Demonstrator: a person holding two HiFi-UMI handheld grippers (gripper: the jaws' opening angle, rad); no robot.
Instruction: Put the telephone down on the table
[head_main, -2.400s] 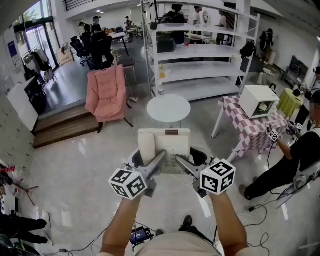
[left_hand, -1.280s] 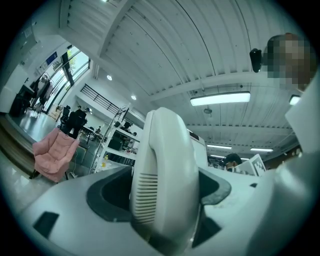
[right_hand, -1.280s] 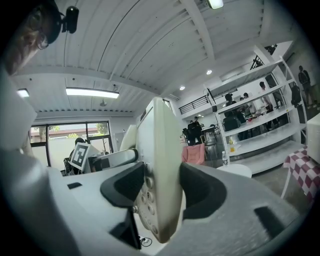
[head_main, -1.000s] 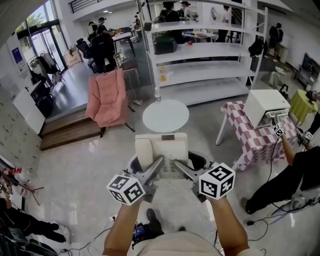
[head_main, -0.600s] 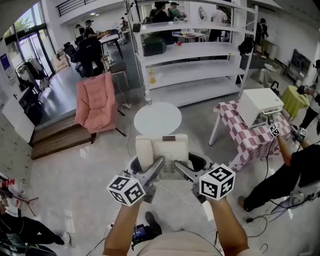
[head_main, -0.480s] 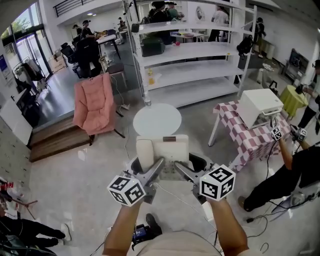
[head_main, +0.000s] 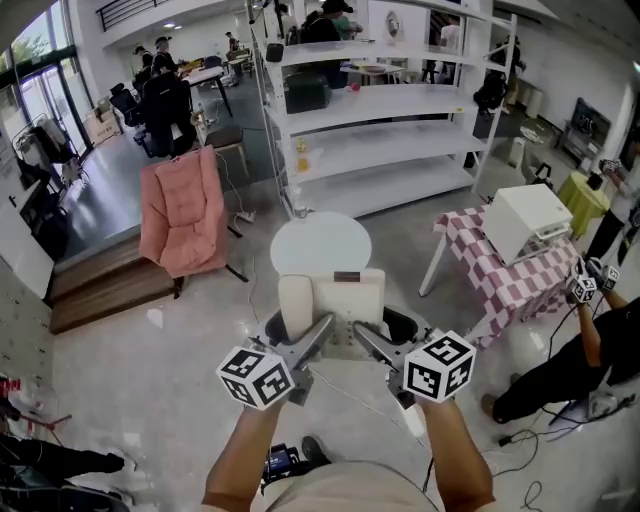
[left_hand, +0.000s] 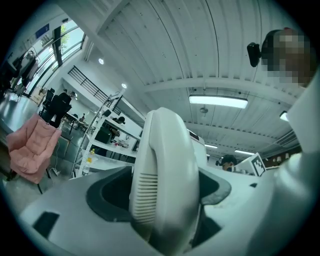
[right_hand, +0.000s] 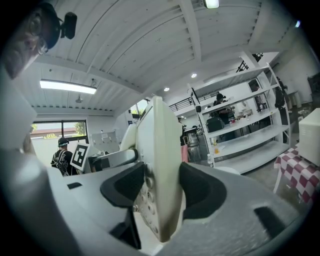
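Telephone: the cream plastic desk telephone is up in the air over the pale floor, carried between both tools; the round white bench stands just beyond it in the head view, and the telephone is not yet on it
Left tool: the left tool pinches the telephone's left side, its jaws pressed onto the rounded handset
Right tool: the right tool pinches the right edge of the keypad body, a thin slab between its dark pads
Arm pose: both bare forearms reach forward from the body, roughly parallel; the tools angle inward and meet at the telephone, marker cubes turned up toward the head
Risk, handset: the left hold seems to sit on the handset, not the base; if the handset lifts from its cradle, the base may hang from the right tool alone, then swing or drop
Risk, edge grip: the right hold is narrow on smooth plastic; a tilt or jolt while walking could let it slide out
Risk, placing: the bench is small and round; set too near the rim, or released before the base lies flat, the telephone could tip off
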